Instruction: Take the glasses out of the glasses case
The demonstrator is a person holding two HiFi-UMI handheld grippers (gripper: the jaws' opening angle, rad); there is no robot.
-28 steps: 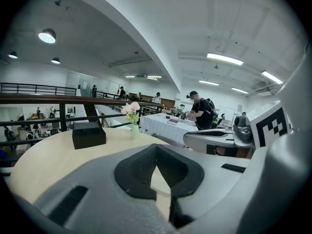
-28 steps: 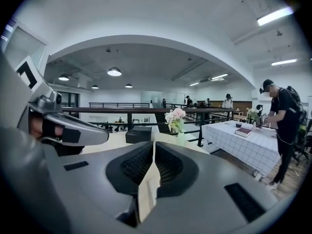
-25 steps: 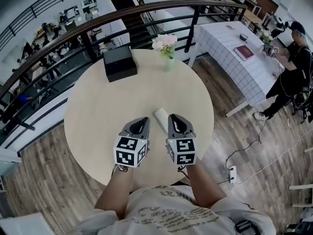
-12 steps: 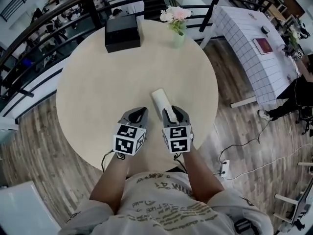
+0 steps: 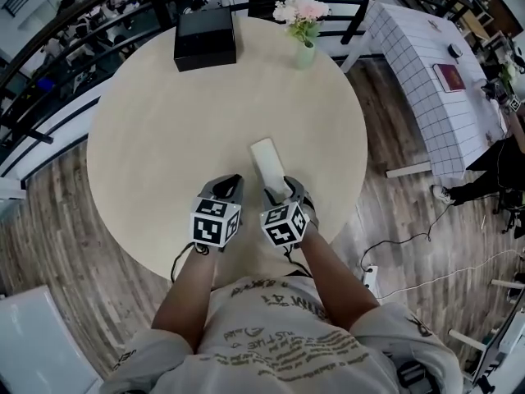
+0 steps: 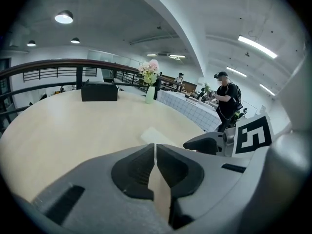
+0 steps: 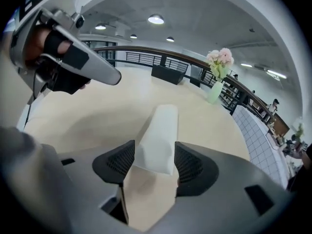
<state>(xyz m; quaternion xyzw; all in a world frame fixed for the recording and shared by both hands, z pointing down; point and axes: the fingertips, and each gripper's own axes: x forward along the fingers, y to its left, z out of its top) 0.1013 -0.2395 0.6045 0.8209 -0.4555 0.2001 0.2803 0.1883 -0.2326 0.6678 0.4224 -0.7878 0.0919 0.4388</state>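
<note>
A white, closed glasses case (image 5: 269, 164) lies flat on the round pale table (image 5: 156, 130), near its front edge. My right gripper (image 5: 283, 189) is low over the case's near end. In the right gripper view its jaws (image 7: 155, 150) are opening, and the case (image 7: 160, 130) lies between the pads without being pressed. My left gripper (image 5: 230, 184) sits just left of the case, pointing downward at the table. In the left gripper view its jaws (image 6: 155, 147) are shut with nothing in them, and the case (image 6: 155, 135) shows just past the tips.
A black box (image 5: 205, 38) and a green vase of pink flowers (image 5: 304, 23) stand at the table's far edge. A dark railing runs behind the table. A table with a checked cloth (image 5: 426, 64) stands to the right, and a person stands beyond it.
Both grippers have come down toward the table. The right gripper's jaws have gone from shut to wide apart, and now straddle the near end of the case.
</note>
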